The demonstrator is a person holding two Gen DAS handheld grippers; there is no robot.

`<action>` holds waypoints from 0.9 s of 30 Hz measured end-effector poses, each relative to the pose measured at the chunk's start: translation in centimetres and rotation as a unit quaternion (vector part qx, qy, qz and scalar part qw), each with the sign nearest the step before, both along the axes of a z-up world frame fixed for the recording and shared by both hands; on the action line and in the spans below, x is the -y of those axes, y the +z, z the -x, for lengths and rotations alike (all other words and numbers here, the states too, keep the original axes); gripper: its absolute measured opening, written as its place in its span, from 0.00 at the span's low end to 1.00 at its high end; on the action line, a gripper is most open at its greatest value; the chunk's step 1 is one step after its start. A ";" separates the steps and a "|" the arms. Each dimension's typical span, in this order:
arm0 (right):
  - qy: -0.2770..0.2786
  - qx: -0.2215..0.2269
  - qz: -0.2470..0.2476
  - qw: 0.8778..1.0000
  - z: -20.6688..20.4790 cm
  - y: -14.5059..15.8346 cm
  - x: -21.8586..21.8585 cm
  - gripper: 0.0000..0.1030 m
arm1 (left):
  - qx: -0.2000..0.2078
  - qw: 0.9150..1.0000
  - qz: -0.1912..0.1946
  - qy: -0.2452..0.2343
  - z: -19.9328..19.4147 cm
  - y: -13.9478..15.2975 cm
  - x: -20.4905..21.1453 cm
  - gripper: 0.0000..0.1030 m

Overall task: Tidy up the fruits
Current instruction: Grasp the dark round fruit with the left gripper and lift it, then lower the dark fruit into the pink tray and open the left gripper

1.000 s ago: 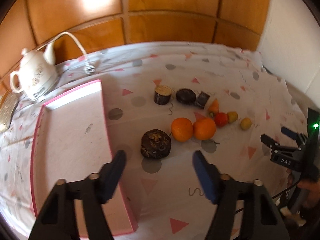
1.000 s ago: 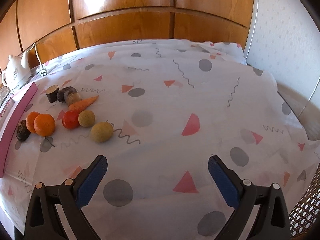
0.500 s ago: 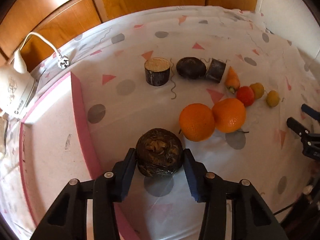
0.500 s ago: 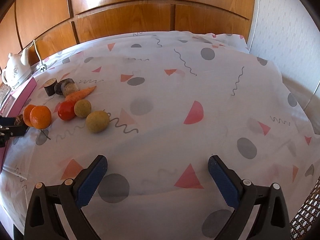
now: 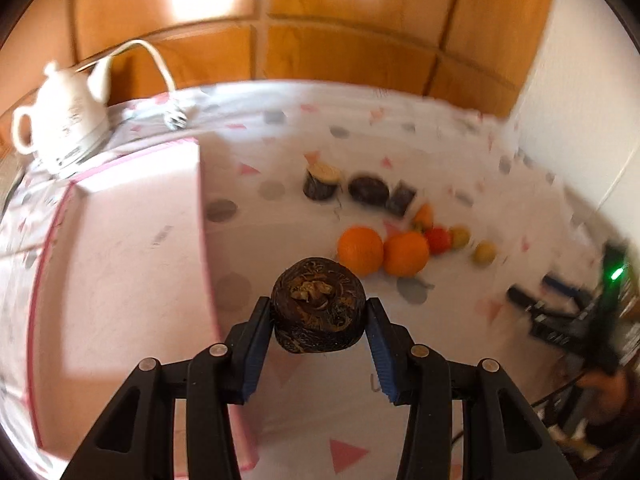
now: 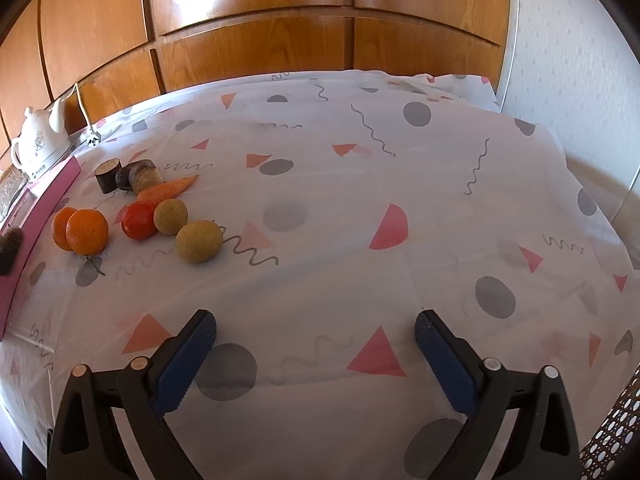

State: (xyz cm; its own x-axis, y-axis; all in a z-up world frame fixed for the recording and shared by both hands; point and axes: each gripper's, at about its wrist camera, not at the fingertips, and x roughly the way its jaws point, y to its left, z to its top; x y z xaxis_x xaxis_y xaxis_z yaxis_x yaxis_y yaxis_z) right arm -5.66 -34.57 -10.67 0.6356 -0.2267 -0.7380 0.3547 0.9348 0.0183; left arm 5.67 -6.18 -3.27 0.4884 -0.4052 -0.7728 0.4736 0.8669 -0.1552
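Note:
My left gripper (image 5: 319,314) is shut on a dark, wrinkled round fruit (image 5: 318,306) and holds it above the cloth, beside the pink tray (image 5: 120,260). That fruit also shows at the left edge of the right wrist view (image 6: 9,248). Two oranges (image 6: 87,232), a red tomato (image 6: 138,220), two yellow-green fruits (image 6: 199,241), a carrot (image 6: 168,188) and three dark pieces (image 6: 108,176) lie on the cloth. My right gripper (image 6: 316,344) hovers over bare cloth, well right of them. Its jaws are closing with nothing between them.
A white kettle (image 5: 64,120) with its cord stands behind the tray at the far left. Wooden panels back the table, and a white wall runs along the right. A woven chair seat (image 6: 612,436) shows at the lower right.
The left gripper dropped onto the dark fruit, closed on it and lifted it off the cloth. The right gripper stayed put, with its jaws drawn in slightly.

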 end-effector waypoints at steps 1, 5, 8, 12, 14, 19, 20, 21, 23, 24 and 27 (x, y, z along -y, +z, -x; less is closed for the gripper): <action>-0.001 0.000 0.000 1.000 0.0 0.1 0.0 0.86 | 0.006 1.000 0.019 0.018 0.0 0.9 -1.4 0.45; 0.016 0.001 -0.013 1.000 -0.4 1.0 -0.2 0.72 | 0.015 0.995 0.047 0.086 -2.1 2.3 -5.5 0.45; 0.033 0.010 -0.010 0.999 -0.8 1.9 -1.1 0.66 | 0.009 0.988 0.032 0.150 -4.2 1.9 -8.6 0.45; 0.069 0.013 -0.010 0.998 -1.8 2.6 -2.4 0.61 | 0.001 0.977 -0.001 0.213 -6.8 0.7 -11.3 0.45; 0.080 0.011 -0.015 0.997 -2.4 2.7 -2.8 0.56 | -0.002 0.971 -0.010 0.240 -7.8 0.1 -12.5 0.45; 0.090 0.001 -0.032 0.995 -3.8 2.5 -3.3 0.56 | -0.008 0.957 -0.017 0.289 -9.2 -1.0 -14.1 0.46; 0.092 -0.001 -0.033 0.995 -4.0 2.4 -3.3 0.56 | -0.011 0.956 -0.015 0.293 -9.2 -1.1 -14.3 0.47; 0.093 -0.001 -0.034 0.995 -4.1 2.4 -3.4 0.56 | -0.013 0.955 -0.010 0.296 -9.0 -1.2 -14.5 0.55; 0.094 -0.004 -0.037 0.995 -4.5 2.3 -3.3 0.56 | -0.006 0.954 -0.005 0.298 -8.4 -1.1 -14.4 0.65; 0.095 -0.007 -0.040 0.995 -4.7 2.3 -3.3 0.56 | 0.001 0.955 -0.004 0.298 -7.9 -0.9 -14.2 0.66; 0.097 -0.013 -0.040 0.994 -5.5 2.1 -3.4 0.56 | 0.005 0.957 0.001 0.289 -6.6 -0.4 -13.3 0.66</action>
